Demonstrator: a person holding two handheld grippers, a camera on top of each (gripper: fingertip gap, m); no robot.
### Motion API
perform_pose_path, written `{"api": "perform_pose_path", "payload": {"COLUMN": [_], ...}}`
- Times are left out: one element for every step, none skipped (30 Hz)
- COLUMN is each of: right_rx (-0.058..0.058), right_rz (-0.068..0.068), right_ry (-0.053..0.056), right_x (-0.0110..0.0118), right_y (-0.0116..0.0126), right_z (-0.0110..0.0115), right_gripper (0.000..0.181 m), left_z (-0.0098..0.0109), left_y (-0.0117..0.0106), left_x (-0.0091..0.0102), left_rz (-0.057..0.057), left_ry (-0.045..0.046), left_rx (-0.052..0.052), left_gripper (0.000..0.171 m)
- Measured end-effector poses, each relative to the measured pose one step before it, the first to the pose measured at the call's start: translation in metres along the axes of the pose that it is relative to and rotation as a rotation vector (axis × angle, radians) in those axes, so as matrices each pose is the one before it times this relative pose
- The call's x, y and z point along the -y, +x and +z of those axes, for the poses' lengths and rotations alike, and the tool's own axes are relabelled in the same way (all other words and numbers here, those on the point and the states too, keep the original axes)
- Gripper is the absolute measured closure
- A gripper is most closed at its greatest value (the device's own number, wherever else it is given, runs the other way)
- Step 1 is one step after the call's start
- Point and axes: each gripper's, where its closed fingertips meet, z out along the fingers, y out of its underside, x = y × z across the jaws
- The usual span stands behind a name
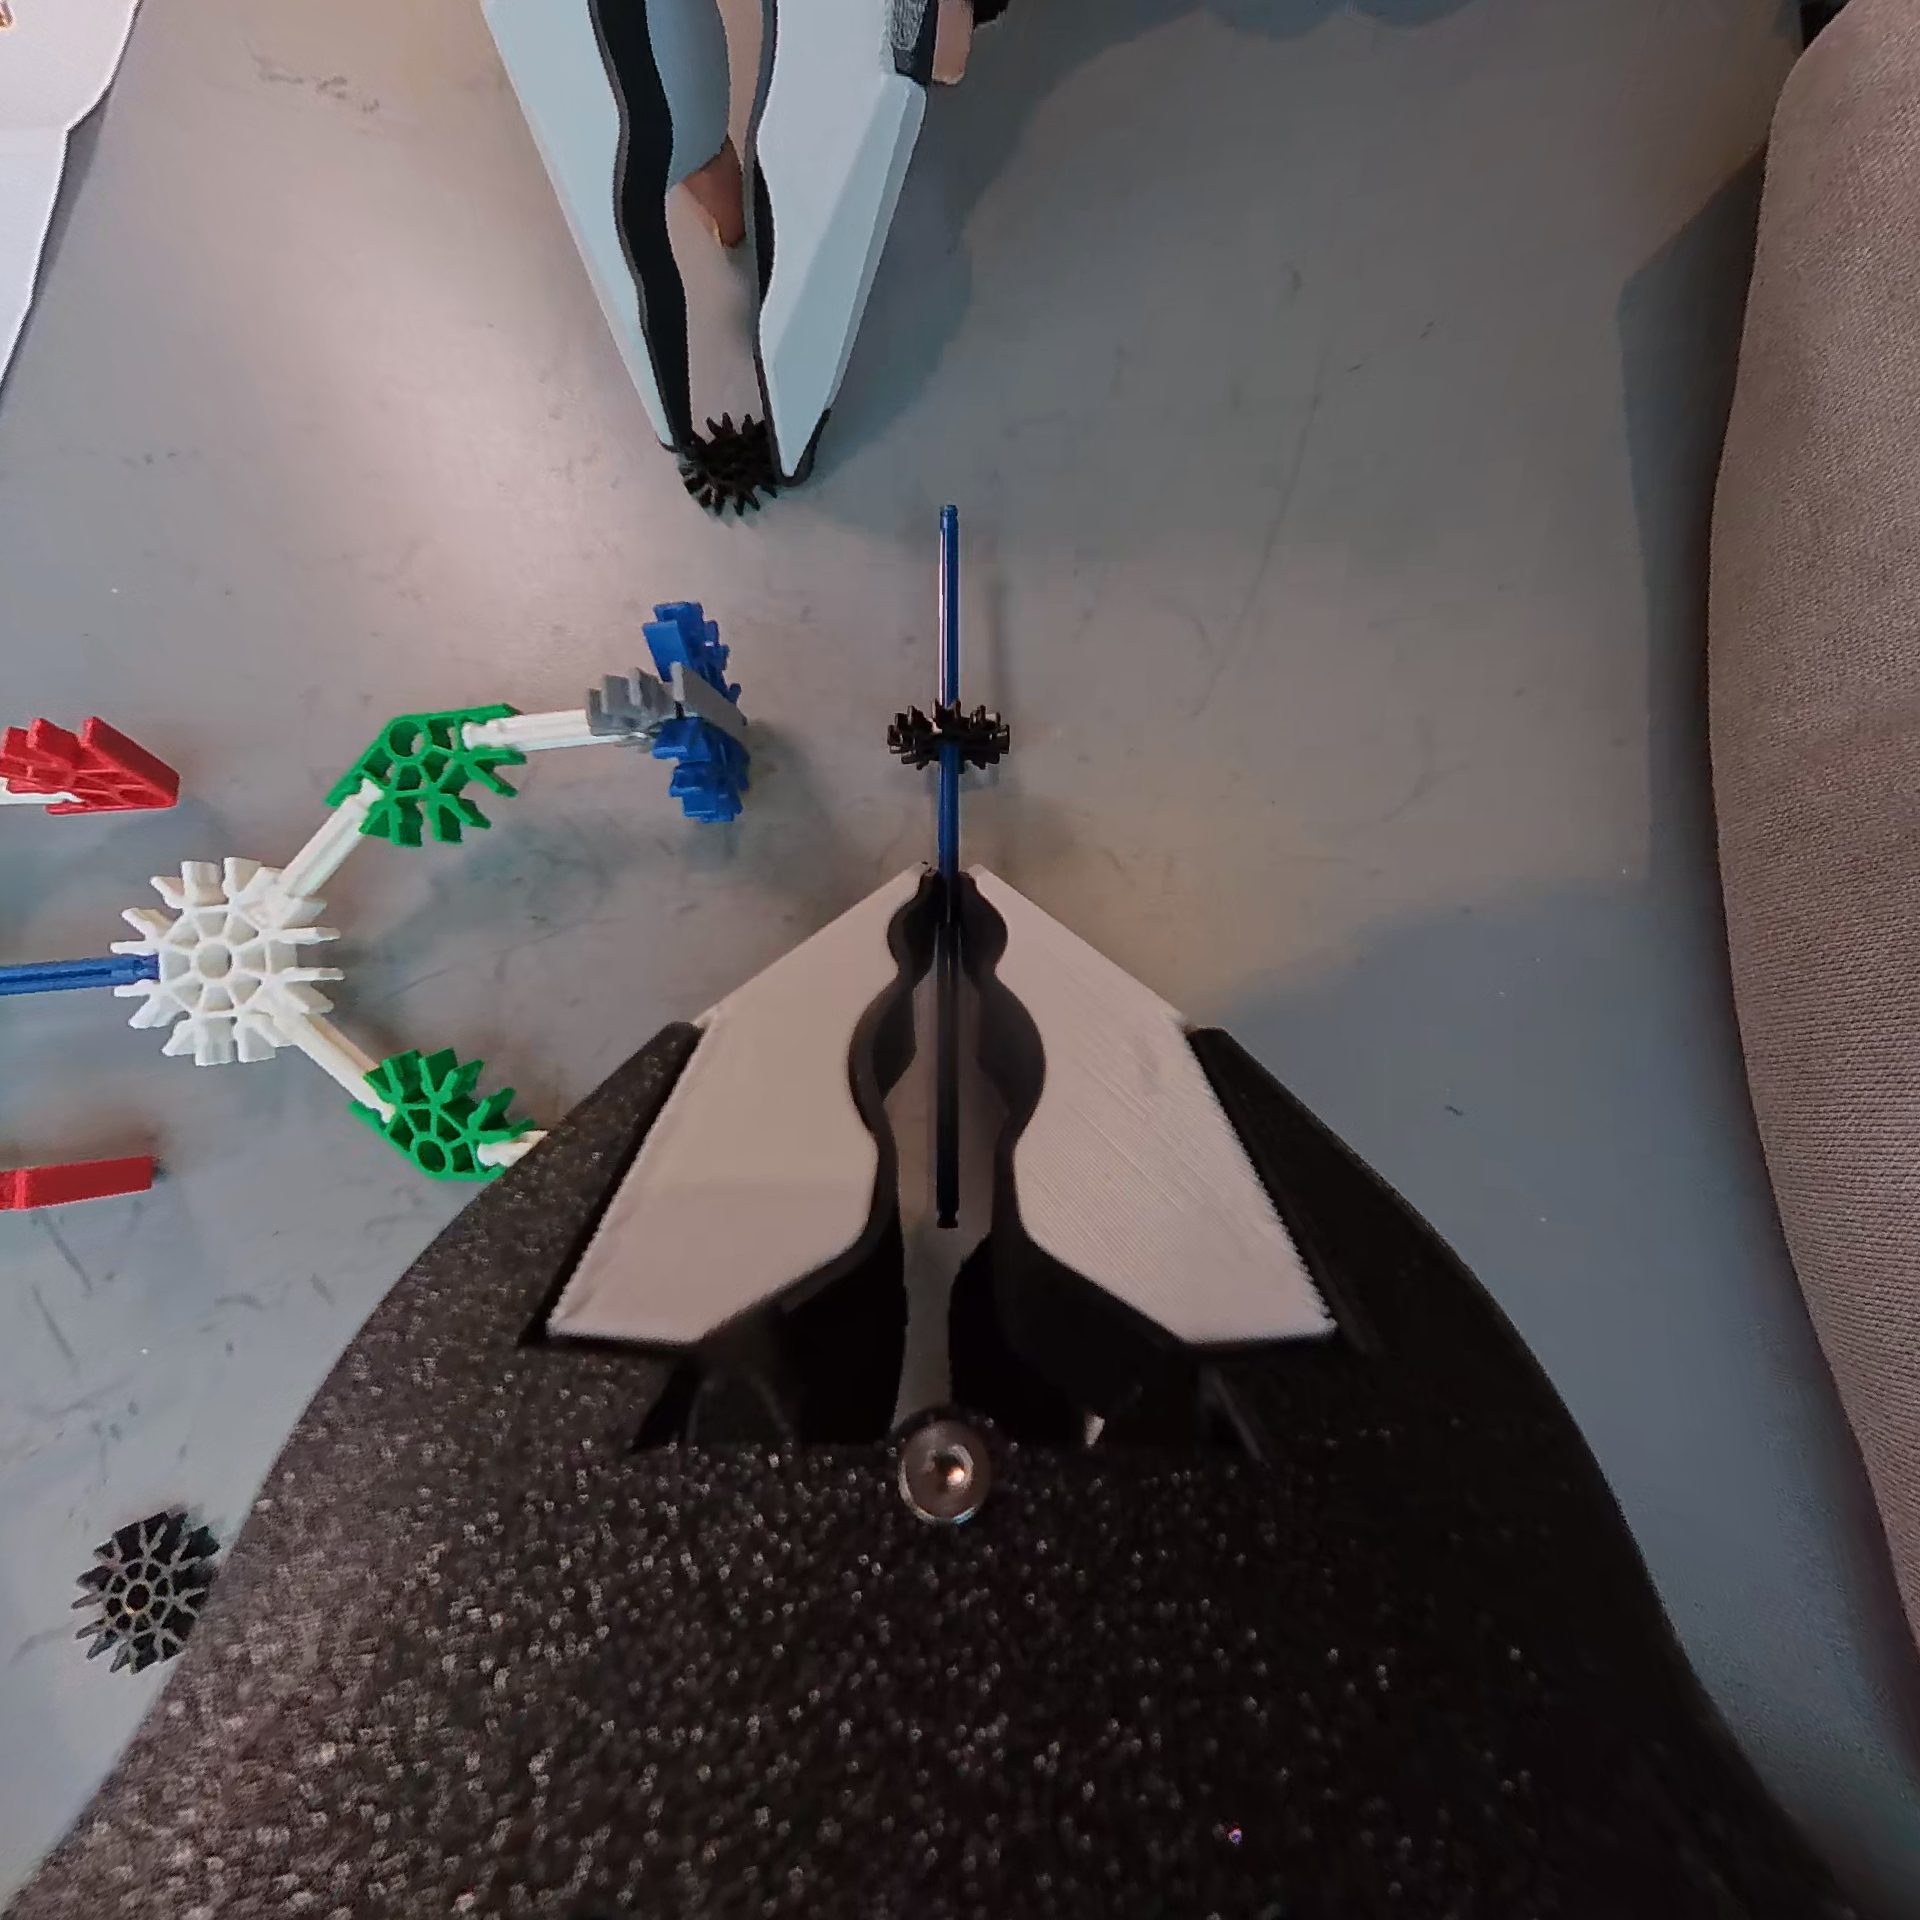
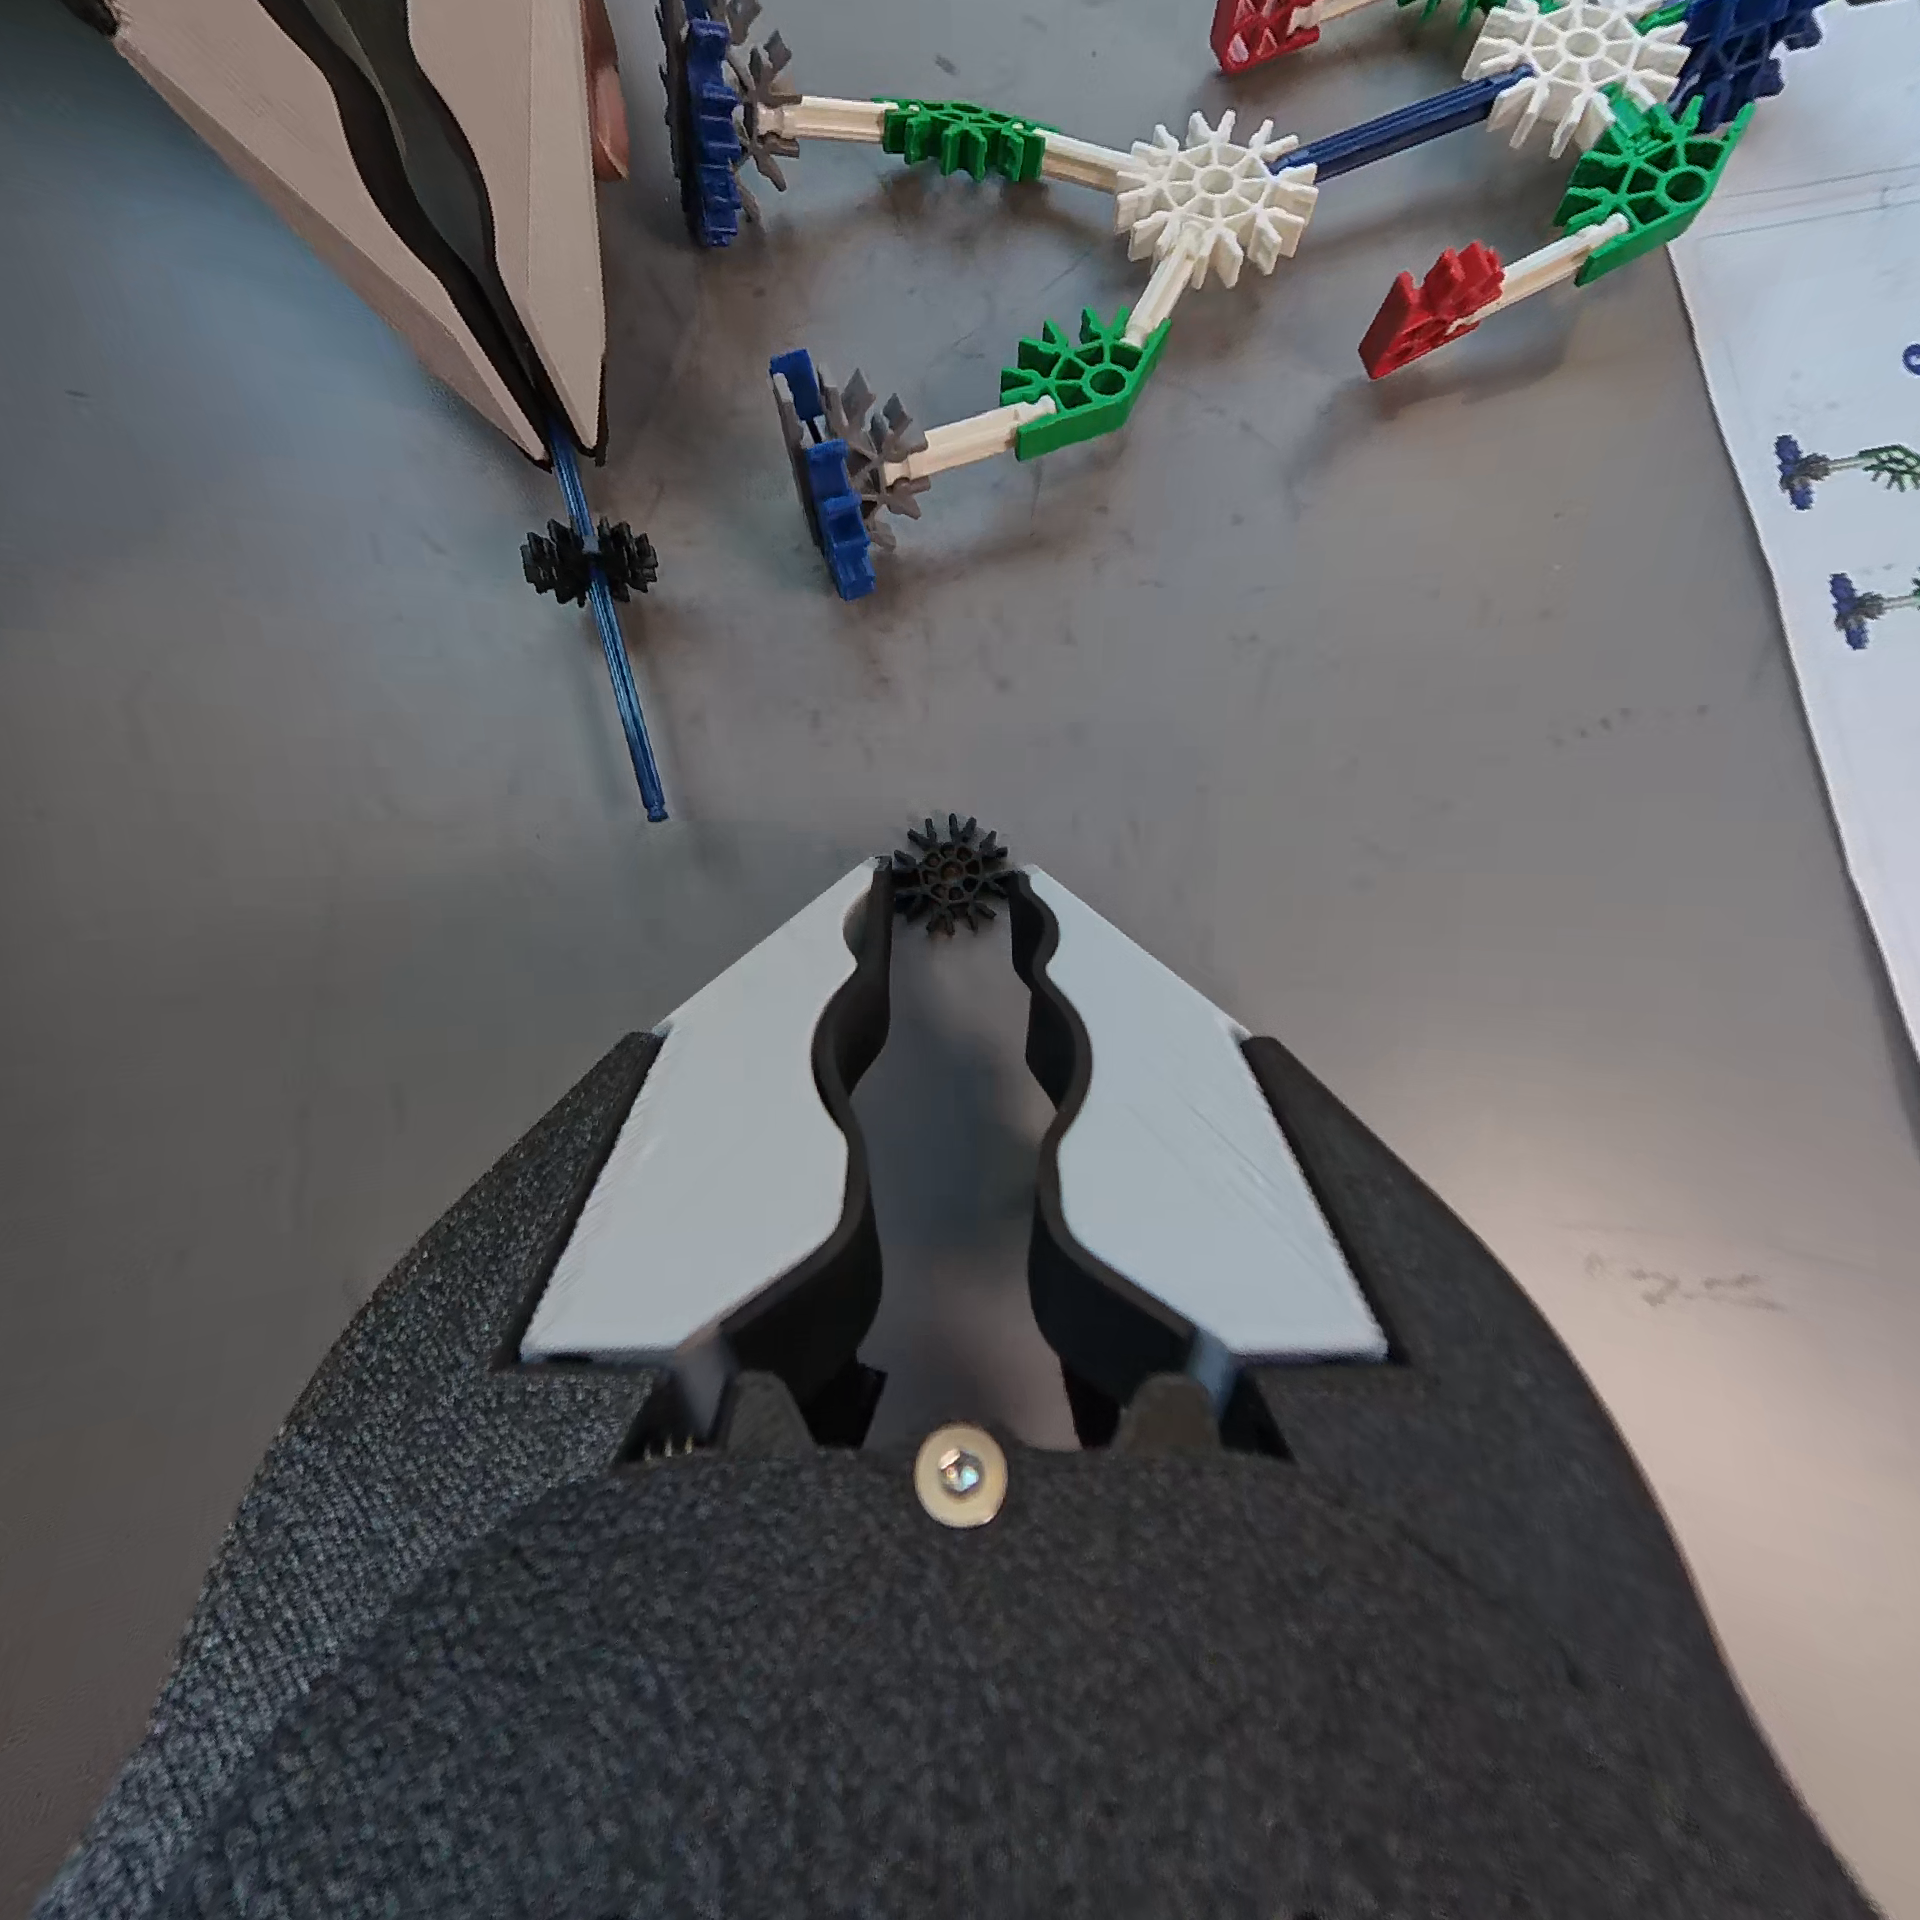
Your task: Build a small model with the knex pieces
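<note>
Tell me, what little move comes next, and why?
Probably the right gripper lines its black connector up with the blue rod's free tip. The left gripper holds that rod, which already carries one black connector.

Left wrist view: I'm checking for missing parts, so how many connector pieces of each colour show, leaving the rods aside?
Black connectors: 3
Green connectors: 2
Red pieces: 2
White connector: 1
Blue connector: 1
Grey connector: 1
Total: 10
</note>
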Motion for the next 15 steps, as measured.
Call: {"api": "perform_pose_path", "payload": {"right_rx": [-0.0111, -0.0063, -0.0036, -0.0014, 0.0006, 0.0009, 0.0016, 0.0065, 0.0125, 0.0122, 0.0095, 0.0112, 0.0130, 0.0082, 0.0043], "right_rz": [-0.0001, 0.0020, 0.0065, 0.0089, 0.0070, 0.0025, -0.0008, -0.0001, 0.0025, 0.0009, -0.0039, 0.0000, 0.0041, 0.0037, 0.0019], "right_ry": [-0.0051, -0.0015, 0.0063, 0.0119, 0.0117, 0.0077, 0.0062, 0.0116, 0.0148, 0.0124, 0.0156, 0.0169, 0.0154, 0.0094, 0.0013], "right_x": [-0.00252, -0.00214, -0.00087, 0.00044, 0.00078, 0.00063, 0.00070, 0.00150, 0.00184, 0.00158, 0.00189, 0.00207, 0.00185, 0.00098, -0.00032], "right_y": [0.00243, 0.00190, 0.00183, 0.00143, 0.00094, 0.00037, -0.00013, -0.00095, -0.00184, -0.00185, -0.00150, -0.00147, -0.00158, -0.00090, -0.00027], "right_z": [-0.00242, -0.00272, -0.00264, -0.00237, -0.00203, -0.00138, -0.00089, -0.00050, -0.00040, -0.00038, -0.00043, -0.00066, -0.00069, -0.00044, -0.00003], "right_gripper": [0.161, 0.161, 0.161, 0.161, 0.160, 0.160, 0.160, 0.161, 0.160, 0.160, 0.160, 0.160, 0.160, 0.160, 0.160], "left_z": [0.00017, 0.00015, 0.00009, 0.00027, 0.00029, 0.00033, 0.00021, 0.00012, 0.00004, -0.00008, -0.00017, -0.00026, -0.00017, -0.00012, 0.00002], "left_y": [-0.00002, -0.00008, 0.00001, 0.00001, -0.00010, -0.00010, -0.00013, -0.00034, -0.00023, -0.00030, -0.00052, -0.00034, -0.00017, -0.00026, -0.00027], "left_x": [-0.00013, -0.00012, -0.00004, -0.00014, -0.00016, -0.00029, -0.00021, 0.00003, -0.00008, -0.00007, 0.00022, 0.00015, 0.00003, -0.00036, -0.00039], "left_rz": [-0.0008, -0.0002, -0.0006, -0.0012, -0.0012, -0.0010, -0.0013, -0.0018, -0.0019, -0.0014, -0.0015, -0.0028, -0.0031, -0.0018, -0.0001], "left_ry": [-0.00014, 0.00021, 0.00029, 0.00024, -0.00023, -0.00063, 0.00013, 0.00094, 0.00044, 0.00040, 0.00187, 0.00210, 0.00101, -0.00114, -0.00171], "left_rx": [-0.0010, -0.0003, -0.0007, -0.0009, -0.0008, -0.0008, -0.0003, 0.0004, 0.0002, 0.0009, 0.0021, 0.0005, -0.0006, -0.0002, 0.0010], "left_gripper": [0.170, 0.170, 0.170, 0.170, 0.170, 0.170, 0.170, 0.170, 0.170, 0.170, 0.170, 0.170, 0.170, 0.170, 0.170]}}
